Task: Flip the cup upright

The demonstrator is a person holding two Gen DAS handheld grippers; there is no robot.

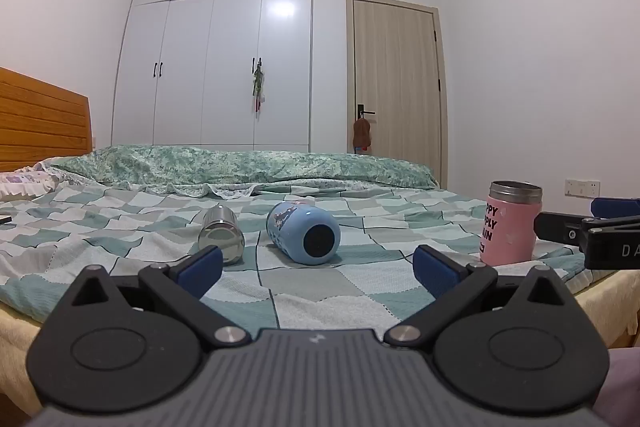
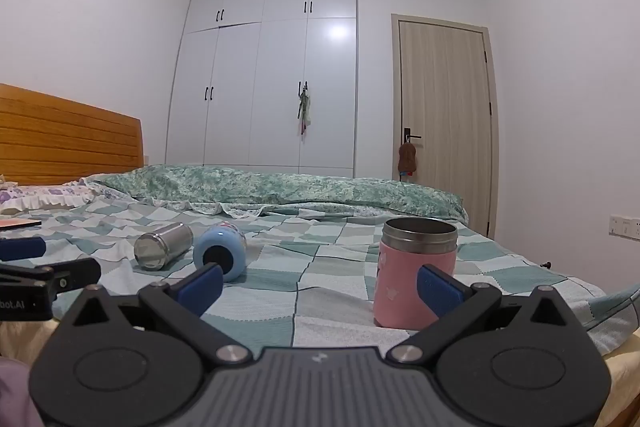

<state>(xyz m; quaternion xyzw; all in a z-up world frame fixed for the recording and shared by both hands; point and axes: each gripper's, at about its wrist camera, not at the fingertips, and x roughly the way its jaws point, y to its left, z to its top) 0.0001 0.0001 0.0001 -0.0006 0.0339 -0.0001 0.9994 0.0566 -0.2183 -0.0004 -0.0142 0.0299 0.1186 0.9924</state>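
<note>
Left wrist view: blue cup (image 1: 304, 234) lies on its side left of the upright pink cup (image 1: 510, 225), base toward the empty, wide-open left gripper (image 1: 316, 263), nearer than the right.

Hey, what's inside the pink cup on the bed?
The pink cup stands upright, mouth open. Only its steel inner wall near the rim shows; the bottom is hidden, so contents can't be told.

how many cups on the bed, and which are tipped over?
3. Steel cup lies on its side, left. Blue cup lies on its side beside it, centre. Pink cup stands upright, right. None look hidden.
</note>
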